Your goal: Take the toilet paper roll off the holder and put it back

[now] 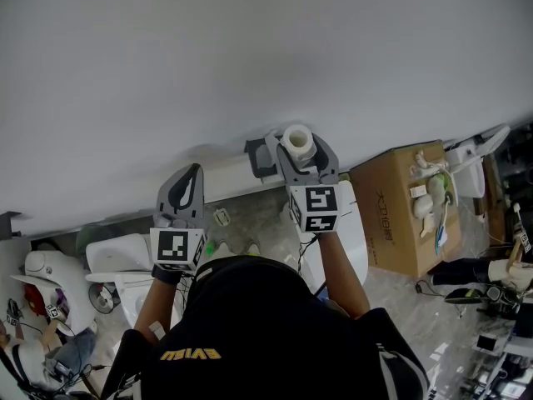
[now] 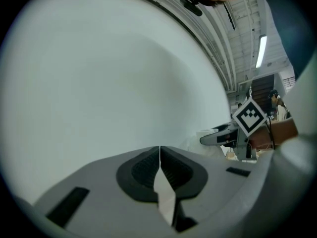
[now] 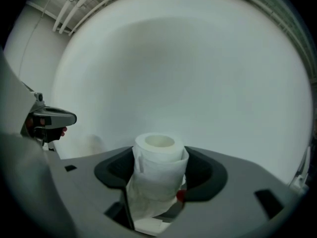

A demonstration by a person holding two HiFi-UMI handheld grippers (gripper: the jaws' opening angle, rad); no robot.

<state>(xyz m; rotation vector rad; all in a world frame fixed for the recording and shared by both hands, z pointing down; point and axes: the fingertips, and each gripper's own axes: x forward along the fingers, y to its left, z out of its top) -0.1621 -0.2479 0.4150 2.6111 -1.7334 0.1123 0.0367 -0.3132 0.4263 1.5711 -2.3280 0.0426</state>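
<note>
A white toilet paper roll stands upright between the jaws of my right gripper, close in front of the white wall. In the right gripper view the roll fills the gap of the right gripper; both dark pads press on its sides and a loose sheet hangs down. A dark bracket, which looks like the holder, sits on the wall just left of the roll. My left gripper is lower and to the left, with its jaws shut and nothing between them.
A white wall fills the upper half. On the floor below stand an open cardboard box with things in it at the right and a white toilet at the left. Clutter lies along the far right edge.
</note>
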